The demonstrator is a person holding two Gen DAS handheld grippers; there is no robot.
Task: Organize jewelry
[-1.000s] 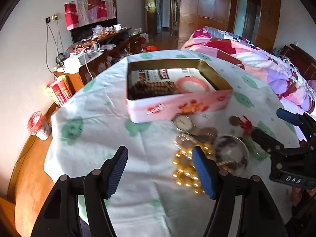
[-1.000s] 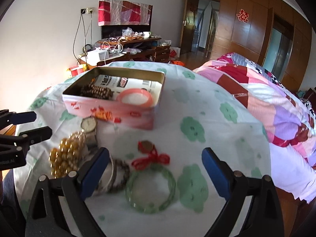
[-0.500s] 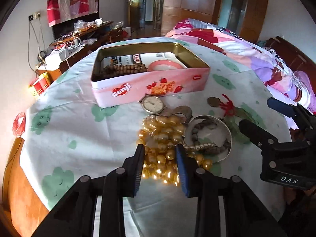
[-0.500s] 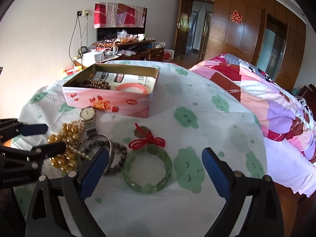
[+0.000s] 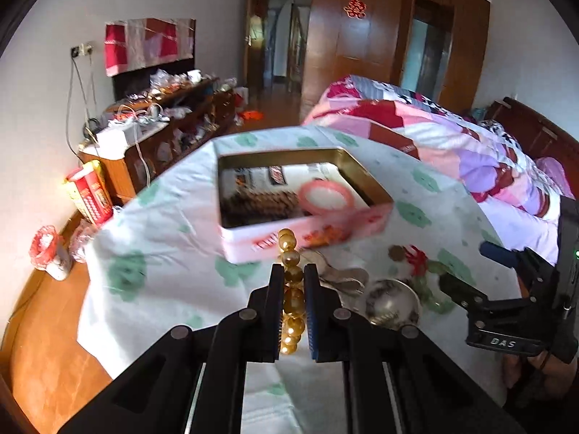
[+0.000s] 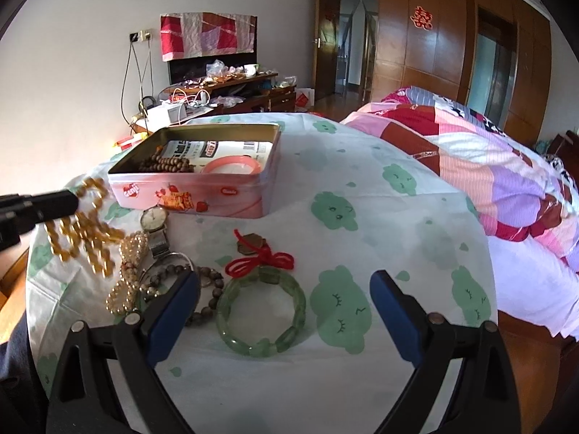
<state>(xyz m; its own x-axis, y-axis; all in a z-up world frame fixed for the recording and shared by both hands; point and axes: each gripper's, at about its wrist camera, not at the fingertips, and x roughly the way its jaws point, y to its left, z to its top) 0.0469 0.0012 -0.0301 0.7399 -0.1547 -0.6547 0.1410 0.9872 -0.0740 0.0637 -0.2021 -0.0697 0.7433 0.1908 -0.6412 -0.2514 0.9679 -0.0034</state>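
Observation:
My left gripper (image 5: 292,278) is shut on a gold bead necklace (image 5: 291,278) and holds it lifted above the table, in front of the pink tin box (image 5: 307,231). In the right wrist view the gold bead necklace (image 6: 85,228) hangs from the left gripper (image 6: 70,199) left of the pink tin box (image 6: 202,195), which holds brown beads (image 6: 166,164) and a pink bangle (image 6: 231,166). My right gripper (image 6: 284,289) is open, just above a green jade bracelet (image 6: 262,311). A watch (image 6: 153,218), pearl strand (image 6: 128,275), dark bead bracelet (image 6: 206,296) and red-knot charm (image 6: 258,253) lie on the cloth.
The table (image 6: 398,217) has a white cloth with green prints. A bed with a pink quilt (image 6: 488,166) stands to the right. A cluttered wooden sideboard (image 5: 163,126) stands behind on the left. The wooden floor (image 5: 43,343) shows past the table's left edge.
My left gripper has closed on the gold bead necklace and lifted it off the cloth toward the tin box. My right gripper stays open over the jade bracelet.

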